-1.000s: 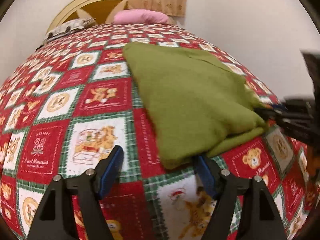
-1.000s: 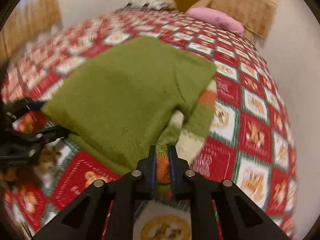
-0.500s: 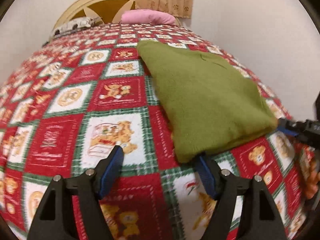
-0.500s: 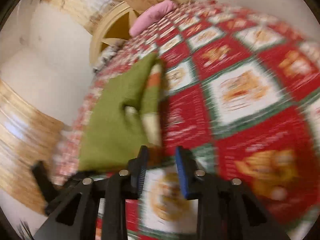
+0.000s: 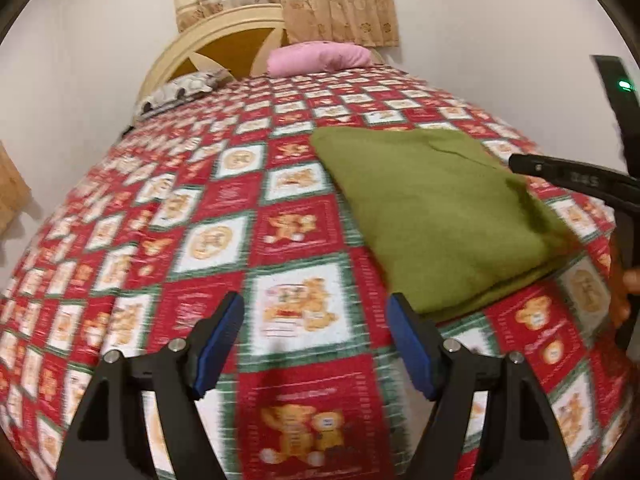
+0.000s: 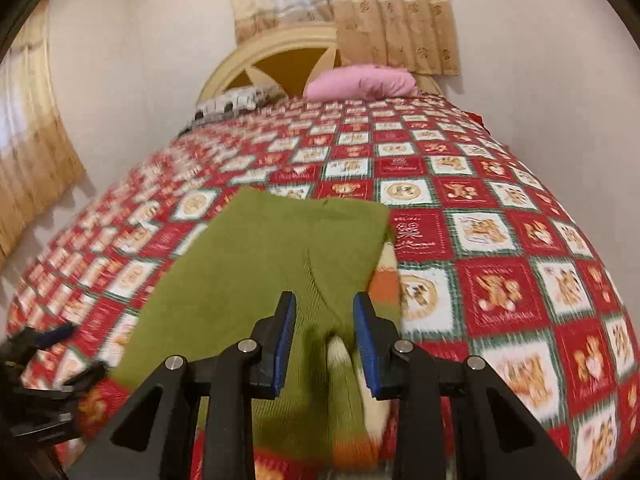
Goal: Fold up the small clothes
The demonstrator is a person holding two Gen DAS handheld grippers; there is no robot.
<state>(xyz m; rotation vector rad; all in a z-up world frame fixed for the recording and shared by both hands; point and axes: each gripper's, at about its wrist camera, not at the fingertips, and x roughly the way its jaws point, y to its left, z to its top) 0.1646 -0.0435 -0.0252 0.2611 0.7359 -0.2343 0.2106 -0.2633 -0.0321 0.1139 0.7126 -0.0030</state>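
The green sweater [image 6: 260,272] lies folded on the teddy-bear bedspread [image 5: 208,240], its striped sleeve showing along the right edge. Over its near end hangs the right gripper [image 6: 325,350], whose jaws have just been opening and now stand apart without pinching the knit between them. The left gripper [image 5: 316,344] hovers beside the sweater's corner, jaws spread wide over bare bedspread. A pink pillow [image 5: 318,57] sits by the headboard [image 5: 224,46].
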